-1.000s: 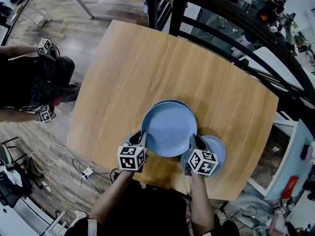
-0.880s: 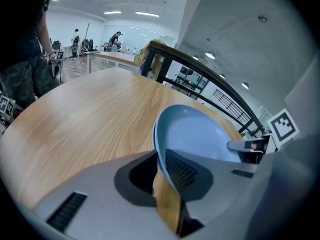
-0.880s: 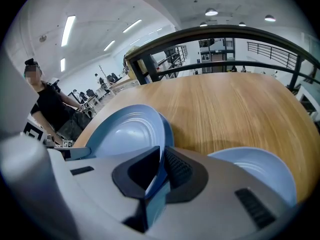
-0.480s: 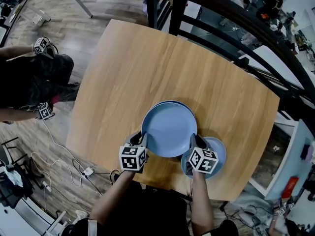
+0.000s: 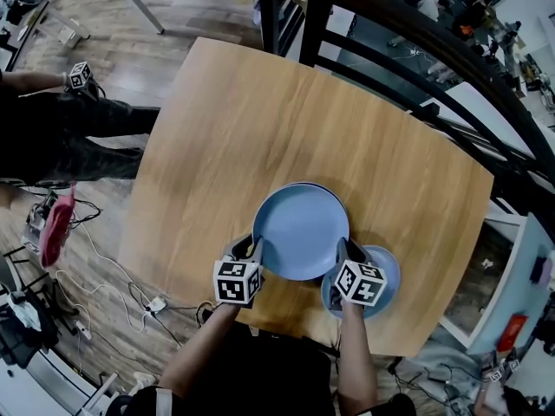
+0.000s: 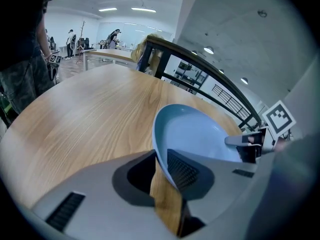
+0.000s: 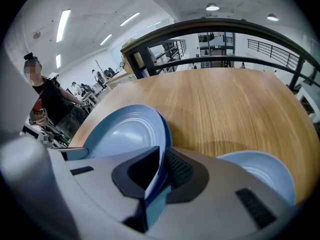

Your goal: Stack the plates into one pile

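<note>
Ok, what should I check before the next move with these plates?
1. The top plate sits on the lower plate: ok, nearly centred.
2. The left gripper has let go: not ok, jaws opening, the rim between them.
3. The right gripper has let go: not ok, shut on the top plate's rim.
4. The small plate is stacked: not ok, it lies on the table beside the pile.
5. Its rim is free to grip: cannot tell, the right gripper covers part.
</note>
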A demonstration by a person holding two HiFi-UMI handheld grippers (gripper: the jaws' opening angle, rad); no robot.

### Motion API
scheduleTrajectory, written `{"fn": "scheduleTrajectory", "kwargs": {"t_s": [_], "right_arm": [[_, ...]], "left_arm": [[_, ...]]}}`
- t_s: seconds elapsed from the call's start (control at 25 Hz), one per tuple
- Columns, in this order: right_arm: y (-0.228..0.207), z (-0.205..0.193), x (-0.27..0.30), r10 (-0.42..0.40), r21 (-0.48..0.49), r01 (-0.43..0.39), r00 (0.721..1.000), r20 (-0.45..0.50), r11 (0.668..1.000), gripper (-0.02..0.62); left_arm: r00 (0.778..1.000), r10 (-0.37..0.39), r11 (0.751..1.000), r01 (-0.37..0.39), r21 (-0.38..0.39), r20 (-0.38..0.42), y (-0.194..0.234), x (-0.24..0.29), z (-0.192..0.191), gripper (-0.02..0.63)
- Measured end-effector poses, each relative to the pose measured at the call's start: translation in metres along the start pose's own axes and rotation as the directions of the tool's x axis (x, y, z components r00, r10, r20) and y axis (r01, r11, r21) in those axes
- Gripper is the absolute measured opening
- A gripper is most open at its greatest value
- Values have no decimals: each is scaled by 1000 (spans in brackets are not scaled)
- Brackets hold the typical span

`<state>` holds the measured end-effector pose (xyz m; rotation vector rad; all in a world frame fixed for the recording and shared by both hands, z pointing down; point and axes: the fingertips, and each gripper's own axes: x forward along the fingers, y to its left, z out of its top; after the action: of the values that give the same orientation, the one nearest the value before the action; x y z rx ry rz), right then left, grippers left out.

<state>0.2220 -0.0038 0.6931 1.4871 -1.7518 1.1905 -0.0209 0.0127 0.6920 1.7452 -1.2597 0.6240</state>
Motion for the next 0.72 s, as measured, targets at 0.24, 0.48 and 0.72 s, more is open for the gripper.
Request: {"fn": "scheduleTrajectory", "kwargs": {"t_s": [0.24,0.48,0.72], "right_arm": [[0,0,3,-2,-13,2,1000,1,1000,49],[2,1,2,-5,-29,5,1000,2,1000,49],[-6,6,0,-24,-38,25,1000,18,999,58]], "left_arm": [[1000,-10,1000,10,-3,0,-1,2,-1,87],[1000,-12,1000,12,1,-4,0,1,-1,89],[1000,-13,1000,13,10,-3,-3,2,-1,95]]}}
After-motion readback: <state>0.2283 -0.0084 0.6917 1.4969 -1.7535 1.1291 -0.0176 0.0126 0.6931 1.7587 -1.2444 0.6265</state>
